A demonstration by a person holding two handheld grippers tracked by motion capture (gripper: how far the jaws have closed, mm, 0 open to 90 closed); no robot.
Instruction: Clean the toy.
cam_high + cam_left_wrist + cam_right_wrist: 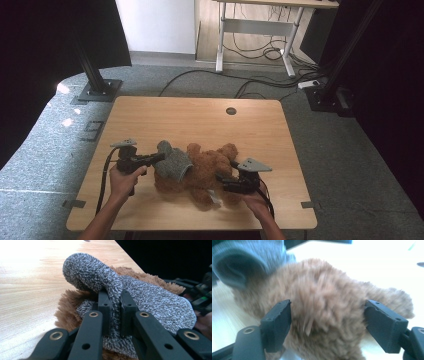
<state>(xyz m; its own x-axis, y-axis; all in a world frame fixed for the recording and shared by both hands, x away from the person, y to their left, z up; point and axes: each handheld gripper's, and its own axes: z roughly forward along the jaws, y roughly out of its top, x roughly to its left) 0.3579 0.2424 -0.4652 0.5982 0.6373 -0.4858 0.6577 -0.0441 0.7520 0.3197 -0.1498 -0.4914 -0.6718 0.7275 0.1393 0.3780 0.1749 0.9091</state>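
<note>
While the wooden table (pixel 150 120) takes up most of the high view, its top is bare apart from a small round hole (pixel 230 111) near the far edge and the toy lying toward the near edge. That toy is a brown teddy bear (pixel 207 170), stretched out on its side across the near middle of the table, with 2 rounded limbs or ears pointing away from the person. In the right gripper view its brown fur (pixel 324 322) is blurred, and a paw sticks out to the right above the pale tabletop.

A grey knitted sweater (pixel 172 162) covers the bear's left end as the high view shows it. In the left gripper view the knit (pixel 160 302) lies over the brown fur, and 1 sleeve curls up into a rounded loop above the jaws.

The left gripper (pixel 159 157) comes in from the left, held in the person's left hand (pixel 125 179). Its jaws are clamped tight on a fold of the sweater, which is pinched between the 2 pads just below the curled sleeve.

The right gripper (pixel 222 179) sits at the bear's near right side. Its jaws stand wide apart on either side of the furry body, and its pads (pixel 277 320) do not press on the fur.
</note>
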